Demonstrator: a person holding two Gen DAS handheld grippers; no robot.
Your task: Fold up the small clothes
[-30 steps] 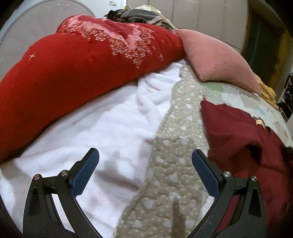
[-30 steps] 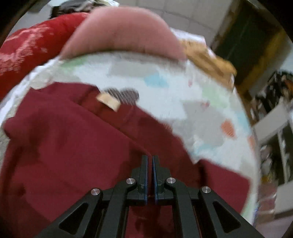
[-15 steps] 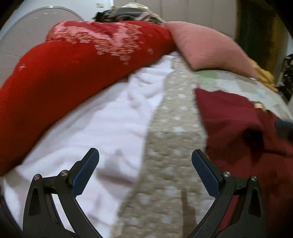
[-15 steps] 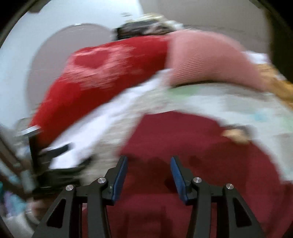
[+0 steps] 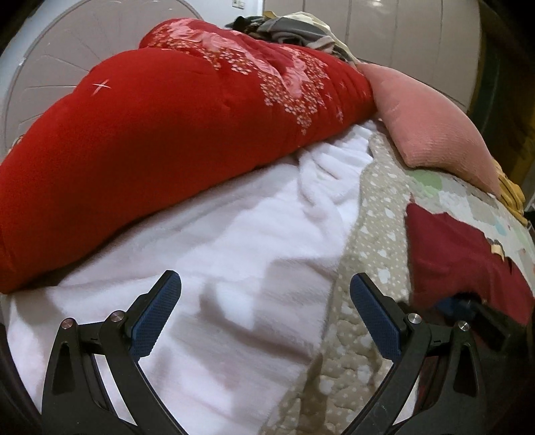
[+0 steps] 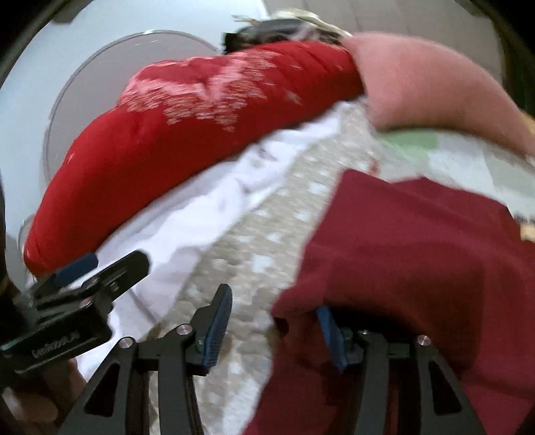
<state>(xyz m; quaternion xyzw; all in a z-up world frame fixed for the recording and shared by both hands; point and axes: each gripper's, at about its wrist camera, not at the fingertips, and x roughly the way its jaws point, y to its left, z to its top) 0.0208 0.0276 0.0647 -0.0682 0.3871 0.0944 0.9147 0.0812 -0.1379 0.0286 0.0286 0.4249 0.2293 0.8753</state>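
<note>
A dark red garment point(image 6: 418, 261) lies spread on the patterned quilt point(image 6: 254, 254); it also shows at the right of the left wrist view as the garment point(image 5: 458, 261). My right gripper point(image 6: 274, 331) is at the garment's left edge with its jaws opening. The cloth's edge drapes over the right finger point(image 6: 329, 331) and the left finger point(image 6: 219, 321) stands over bare quilt; neither pad presses the cloth. My left gripper point(image 5: 265, 314) hangs wide open over the white fleece blanket point(image 5: 234, 241), with nothing between its fingers, left of the garment.
A big red floral duvet point(image 5: 160, 134) is heaped along the back left. A pink pillow point(image 5: 428, 127) lies at the back right, with a pile of clothes point(image 5: 287, 30) behind. The left gripper point(image 6: 90, 277) shows at the right wrist view's lower left.
My right gripper went from shut to open and swung left across the red garment to its left edge. The left gripper drifted slightly and stayed open.
</note>
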